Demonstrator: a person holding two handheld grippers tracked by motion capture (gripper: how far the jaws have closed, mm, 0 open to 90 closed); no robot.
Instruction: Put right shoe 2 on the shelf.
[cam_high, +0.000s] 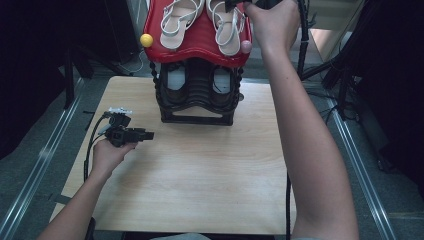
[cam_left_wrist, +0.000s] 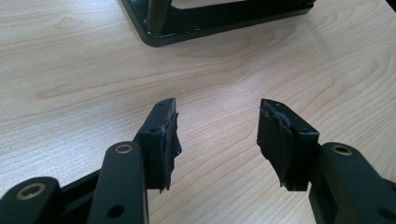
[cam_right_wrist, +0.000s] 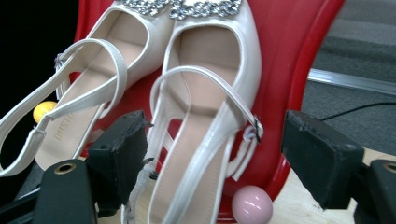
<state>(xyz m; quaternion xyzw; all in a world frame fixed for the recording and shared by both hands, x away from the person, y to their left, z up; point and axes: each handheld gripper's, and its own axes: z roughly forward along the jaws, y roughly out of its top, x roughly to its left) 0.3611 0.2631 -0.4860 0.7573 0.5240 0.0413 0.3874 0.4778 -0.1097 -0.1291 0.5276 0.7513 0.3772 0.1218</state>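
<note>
While the left gripper (cam_high: 131, 134) rested low on the wooden table (cam_high: 200, 170), at about nine o'clock from the black shoe rack (cam_high: 197, 97), we kept its jaws roughly half open with nothing but bare wood between them, as the left gripper view showed. Our right gripper (cam_right_wrist: 205, 154) was up at the top of the rack, reaching over the red shelf (cam_high: 200, 45) toward the right sandal (cam_right_wrist: 205, 116), the white one lying at three o'clock from its twin, the left sandal (cam_right_wrist: 79, 112). In the right gripper view the jaws stood wide on either side of the right sandal's heel end, the left pad just beside the slingback strap and the right pad well clear of the buckle, so we held nothing yet. A pink knob (cam_right_wrist: 252, 205) sat at the shelf's near corner at about five o'clock from the sandal's heel, and a yellow knob (cam_high: 146, 40) marked the opposite corner. We judged the step in hand to be lining up on the right sandal for a grasp, with the pair untouched on the shelf. The next move, as we saw it, called for easing the jaws in around the heel and straps, closing squarely on the sole rather than a loose strap, and keeping clear of the pink knob.
</note>
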